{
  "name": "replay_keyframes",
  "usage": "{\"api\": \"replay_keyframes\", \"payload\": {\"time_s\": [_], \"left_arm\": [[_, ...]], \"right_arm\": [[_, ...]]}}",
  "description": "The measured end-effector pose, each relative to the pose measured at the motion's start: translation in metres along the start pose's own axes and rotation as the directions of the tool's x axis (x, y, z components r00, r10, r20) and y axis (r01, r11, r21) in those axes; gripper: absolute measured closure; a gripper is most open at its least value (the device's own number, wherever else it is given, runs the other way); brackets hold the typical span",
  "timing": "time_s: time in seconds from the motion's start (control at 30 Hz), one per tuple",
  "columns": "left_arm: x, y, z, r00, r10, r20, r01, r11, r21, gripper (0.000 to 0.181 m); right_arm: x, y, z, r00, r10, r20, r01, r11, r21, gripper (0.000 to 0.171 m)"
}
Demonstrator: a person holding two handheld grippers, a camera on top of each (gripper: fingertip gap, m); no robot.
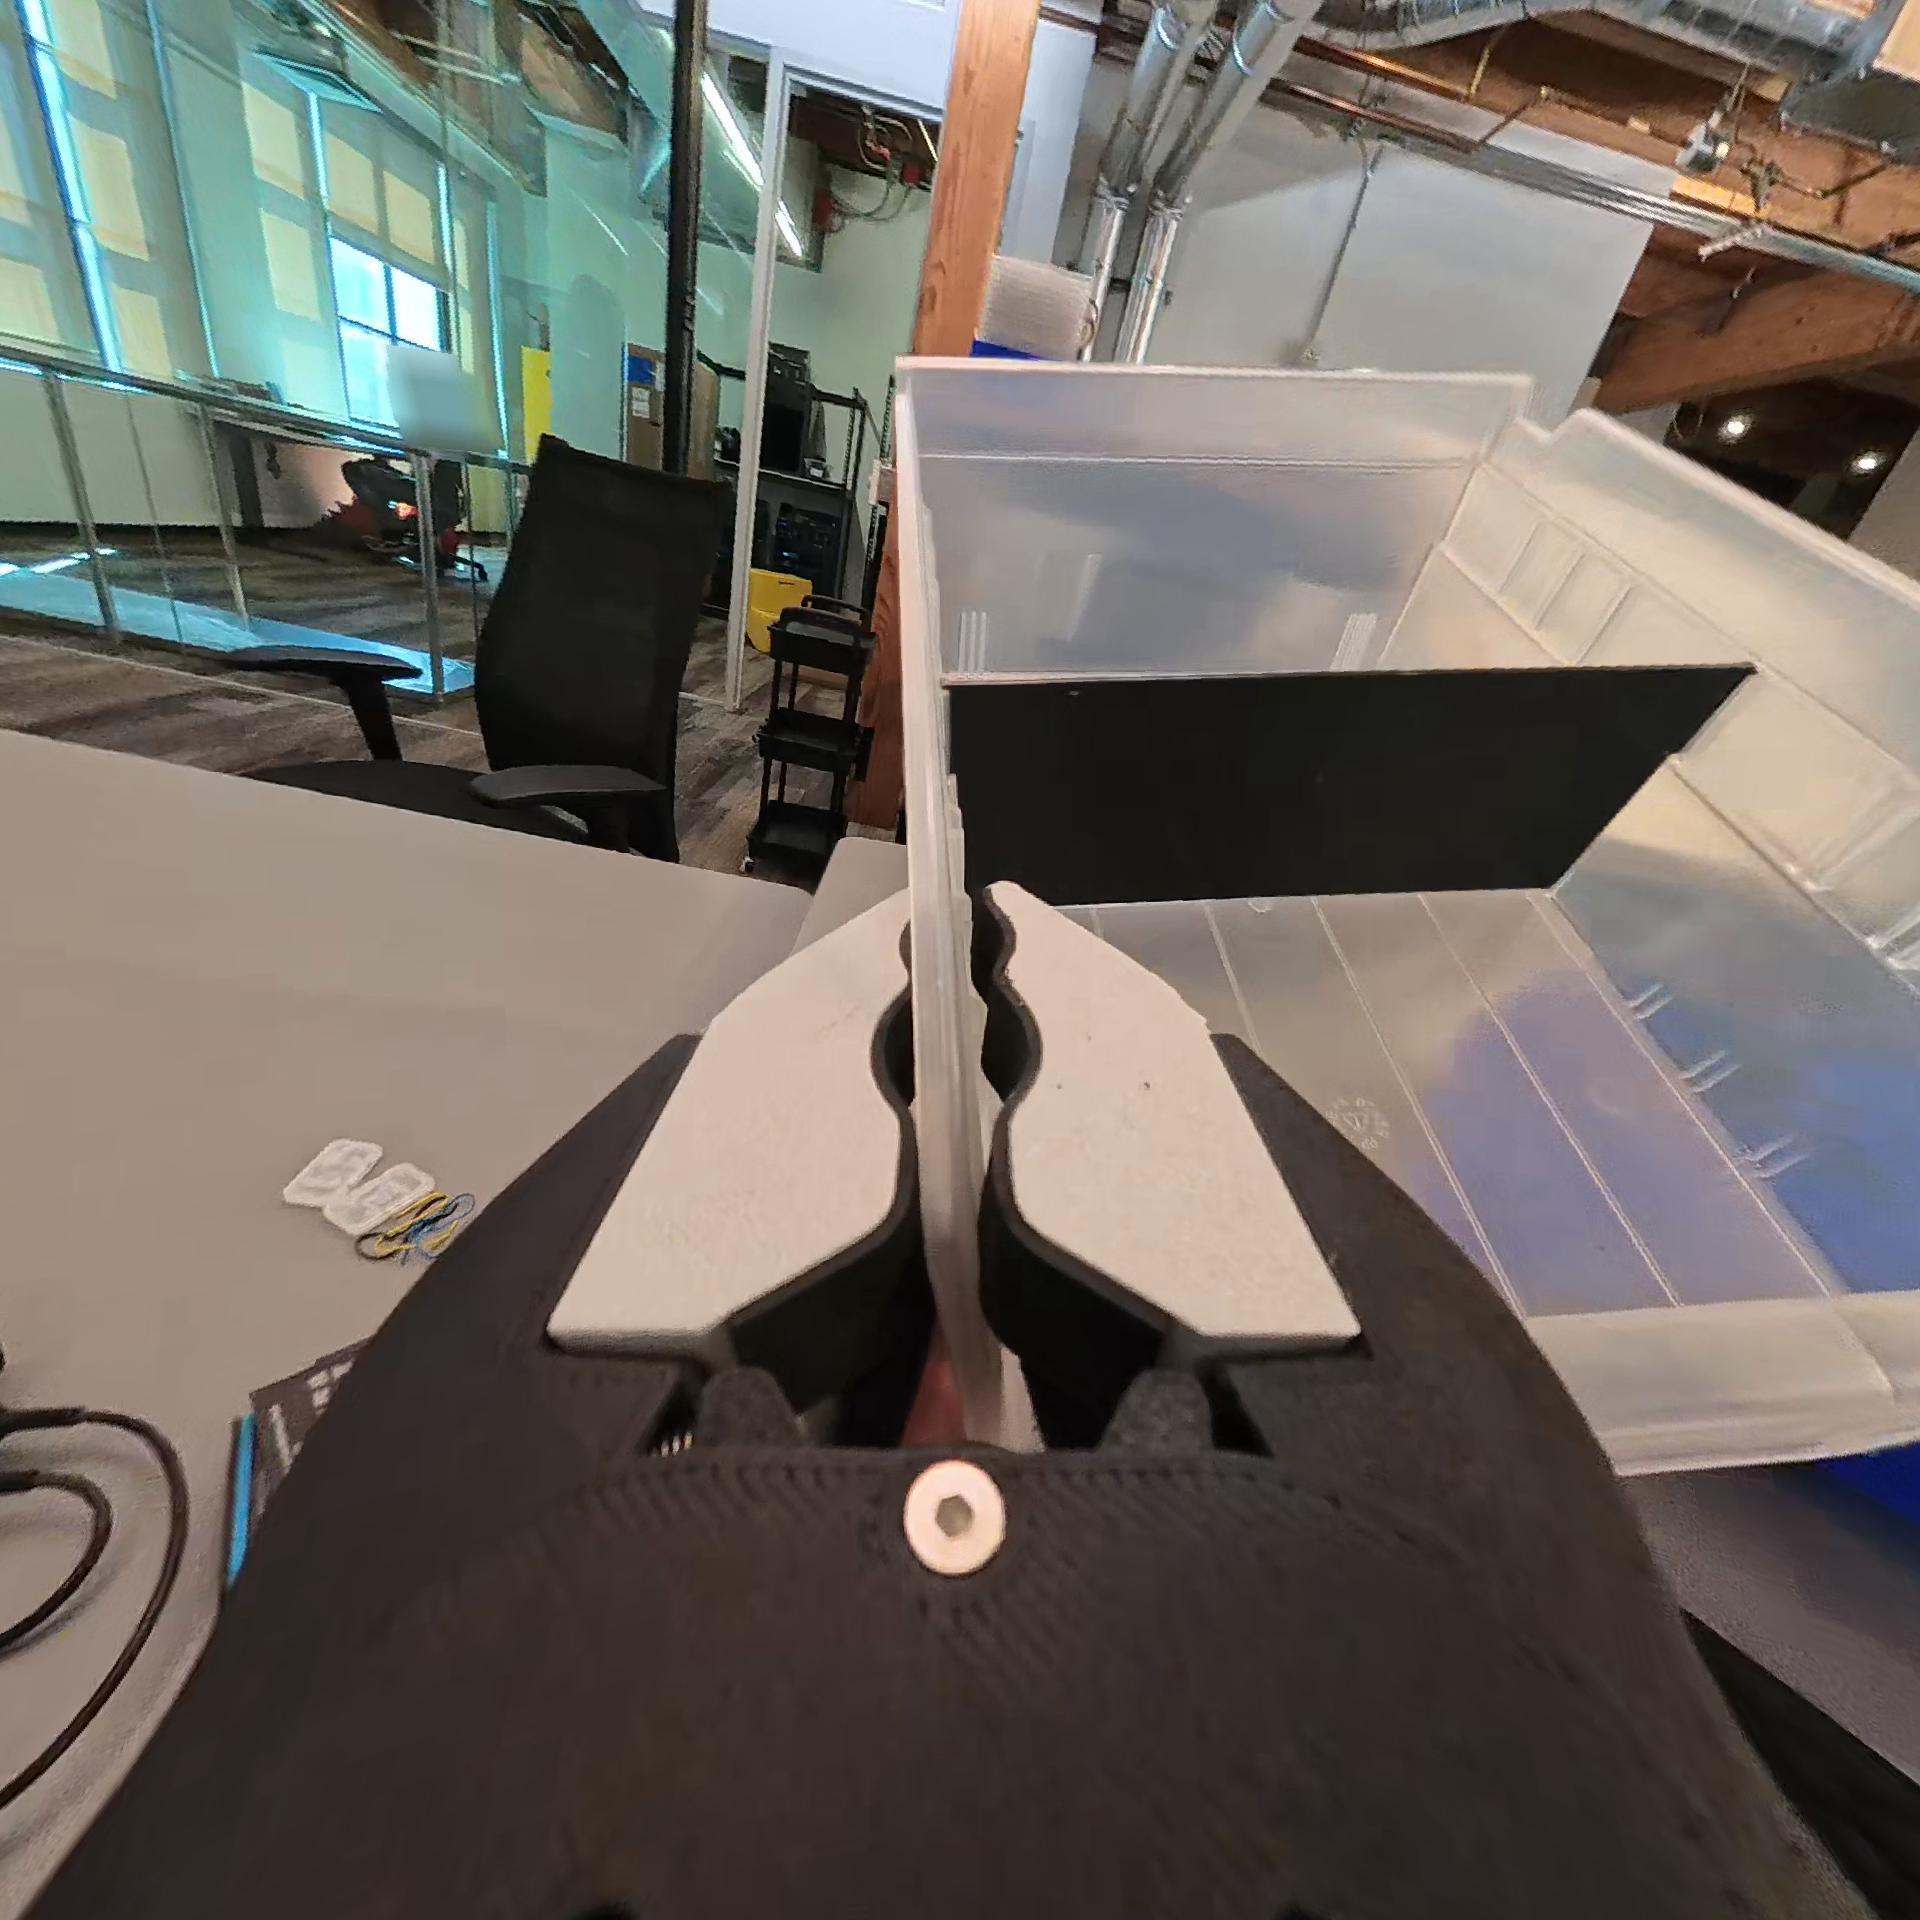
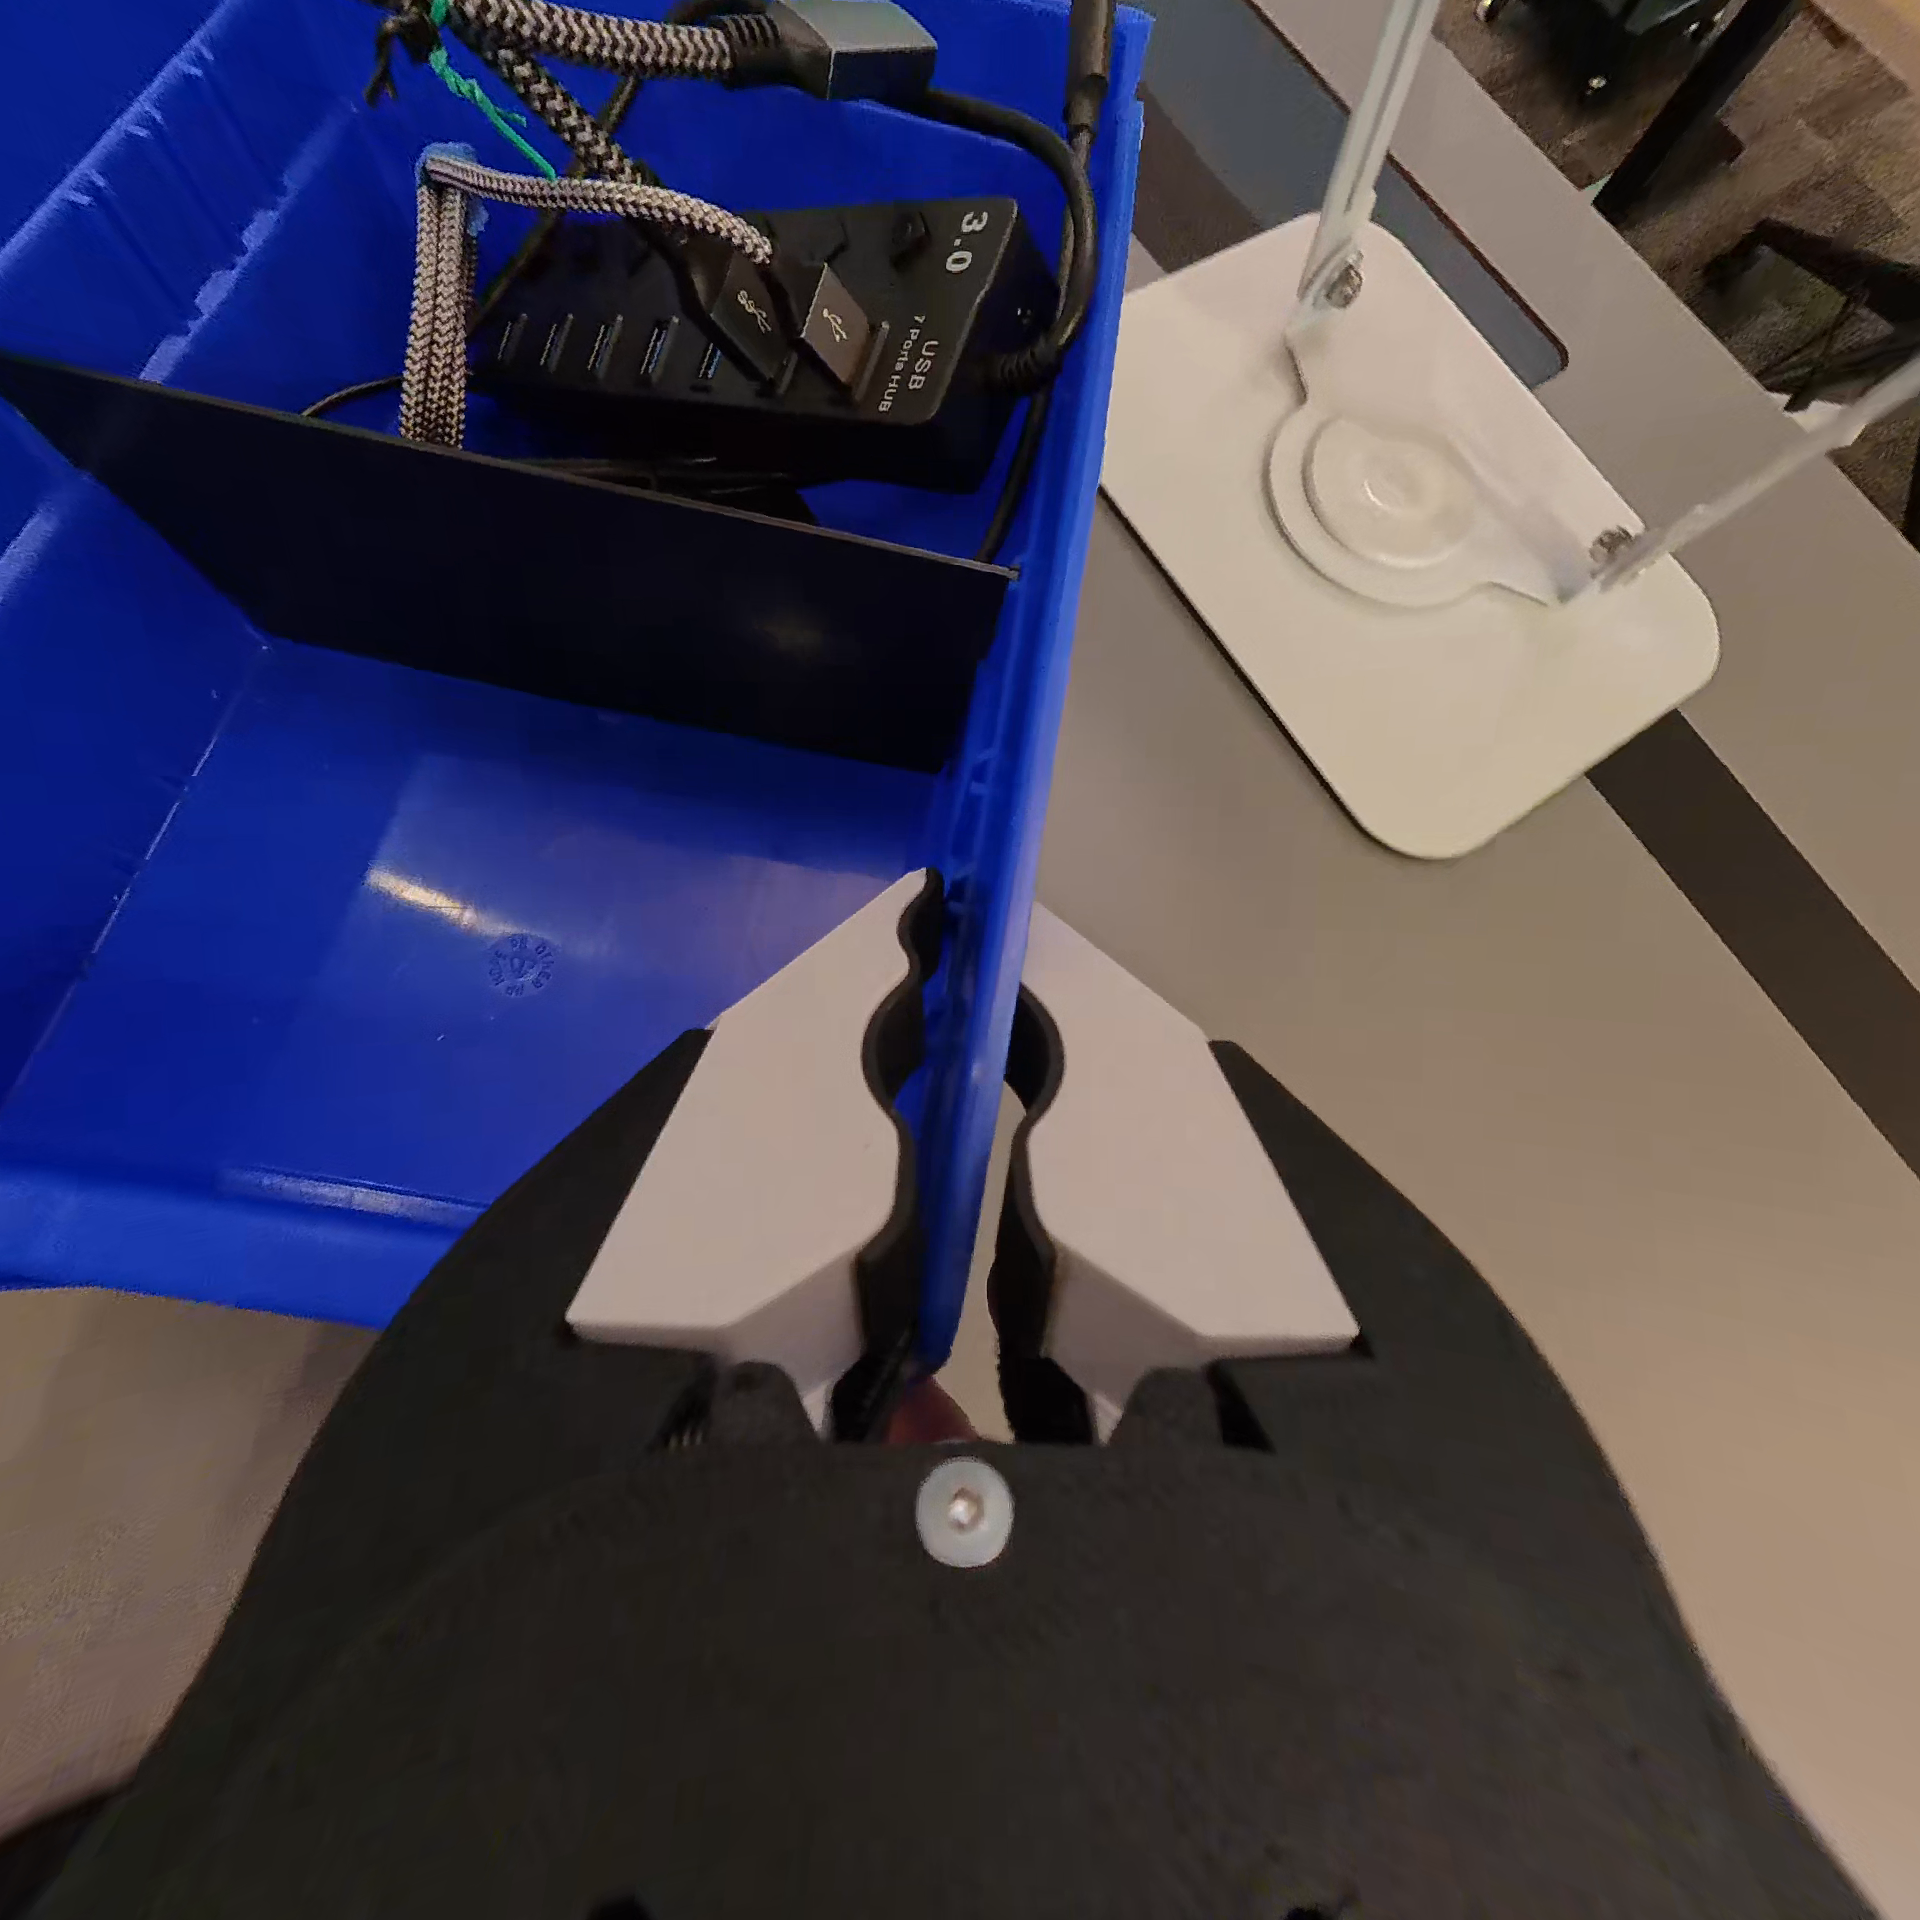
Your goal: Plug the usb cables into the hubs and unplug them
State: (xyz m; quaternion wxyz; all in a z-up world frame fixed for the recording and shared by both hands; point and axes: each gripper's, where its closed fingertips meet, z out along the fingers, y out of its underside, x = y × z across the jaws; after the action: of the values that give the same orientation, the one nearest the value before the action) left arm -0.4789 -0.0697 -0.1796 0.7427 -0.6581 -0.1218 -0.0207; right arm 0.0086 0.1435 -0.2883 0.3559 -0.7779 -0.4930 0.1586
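A black hub [image 2: 790, 312] lies in the far compartment of a blue bin [image 2: 436, 935], at the upper middle of the right wrist view, behind a black divider [image 2: 540, 592]. Two plugs [image 2: 790, 317] sit in its ports, and braided cables [image 2: 582, 156] and a black cable [image 2: 1070, 208] trail above it. The right tongs [image 2: 971, 1029] are closed on the blue bin's right wall, low in the frame. To the right, a white stand base [image 2: 1455, 707] rests on the grey bench [image 2: 1351, 1143]. In the left wrist view, the left tongs [image 1: 948, 997] clamp the left wall of a clear bin [image 1: 1455, 1091], which has its own black partition [image 1: 1299, 790]. A black office chair [image 1: 582, 644] stands at left.
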Motion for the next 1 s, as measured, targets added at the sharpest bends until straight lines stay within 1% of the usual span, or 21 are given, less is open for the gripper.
{"api": "replay_keyframes", "payload": {"time_s": [0.17,0.27,0.4,0.5,0.63,0.73,0.77,0.83,0.9,0.93,1.0], "left_arm": [[-0.013,-0.007,-0.025,0.999,-0.007,0.036,0.006,1.000,0.024,0.176],[-0.020,-0.005,-0.035,0.999,-0.045,0.029,0.044,0.998,0.035,0.176],[-0.026,-0.008,-0.038,0.996,-0.079,0.031,0.077,0.995,0.060,0.176],[-0.030,-0.006,-0.038,0.995,-0.097,0.024,0.096,0.993,0.065,0.176],[-0.032,0.001,-0.035,0.994,-0.112,0.018,0.111,0.992,0.052,0.176],[-0.034,0.005,-0.034,0.993,-0.118,0.013,0.117,0.992,0.044,0.176],[-0.035,0.005,-0.034,0.993,-0.115,0.012,0.115,0.992,0.043,0.176],[-0.036,0.004,-0.035,0.994,-0.113,0.011,0.112,0.993,0.045,0.176],[-0.037,0.004,-0.035,0.993,-0.115,0.008,0.115,0.992,0.049,0.176],[-0.038,0.004,-0.035,0.993,-0.121,0.007,0.120,0.991,0.051,0.176],[-0.039,0.004,-0.035,0.992,-0.128,0.006,0.128,0.990,0.055,0.176]], "right_arm": [[-0.021,-0.030,0.039,0.999,0.021,-0.037,-0.020,0.999,0.038,0.167],[-0.031,-0.049,0.065,0.998,0.058,-0.035,-0.055,0.996,0.072,0.168],[-0.037,-0.074,0.097,0.994,0.073,-0.077,-0.066,0.994,0.091,0.167],[-0.040,-0.091,0.122,0.986,0.152,-0.069,-0.144,0.983,0.112,0.168],[-0.042,-0.118,0.148,0.967,0.231,-0.105,-0.213,0.964,0.161,0.166],[-0.066,-0.137,0.162,0.968,0.242,-0.058,-0.228,0.956,0.186,0.145],[-0.077,-0.145,0.163,0.969,0.244,-0.028,-0.233,0.950,0.209,0.137],[-0.101,-0.157,0.165,0.966,0.254,0.052,-0.258,0.929,0.265,0.117],[-0.124,-0.164,0.163,0.963,0.240,0.124,-0.267,0.913,0.309,0.103],[-0.129,-0.167,0.160,0.966,0.222,0.132,-0.255,0.903,0.346,0.093],[-0.129,-0.169,0.156,0.976,0.195,0.093,-0.216,0.897,0.387,0.078]]}}
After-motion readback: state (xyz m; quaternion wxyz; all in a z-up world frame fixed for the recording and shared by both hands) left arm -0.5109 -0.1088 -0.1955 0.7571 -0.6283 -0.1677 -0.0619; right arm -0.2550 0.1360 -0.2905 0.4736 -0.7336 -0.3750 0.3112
